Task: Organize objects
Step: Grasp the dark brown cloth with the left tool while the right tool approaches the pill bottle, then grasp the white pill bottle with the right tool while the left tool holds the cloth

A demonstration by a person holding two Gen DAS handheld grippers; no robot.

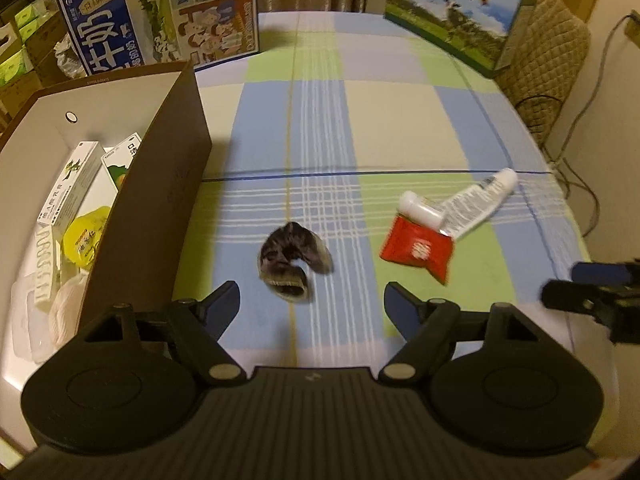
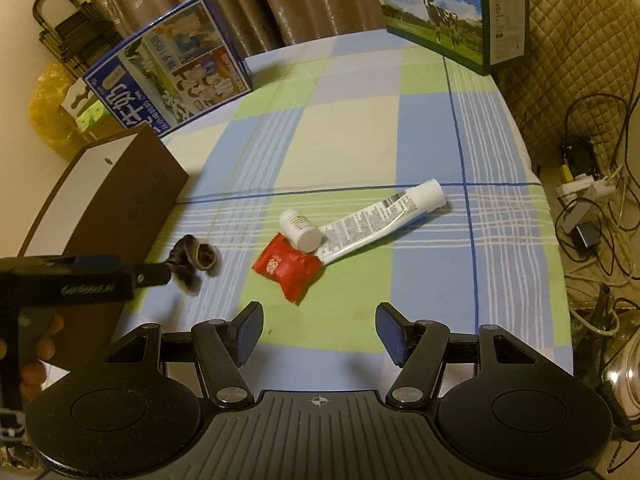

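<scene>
Only the left wrist view looks down into the box, where cartons, a yellow cup and a pale ball of yarn lie packed together; the right wrist view shows just its brown wall. That view alone shows fingers wrapped round the left tool's handle, plus a tangle of cables on the floor. A checked cloth covers the table, with two milk cartons at its far edge before brown curtains. On the cloth a tube lies touching a small bottle and a red packet; a dark scrunchie sits apart, nearer the box. The left gripper hangs just short of the scrunchie, jaws apart and empty; the right gripper is likewise spread, holding nothing, short of the packet
</scene>
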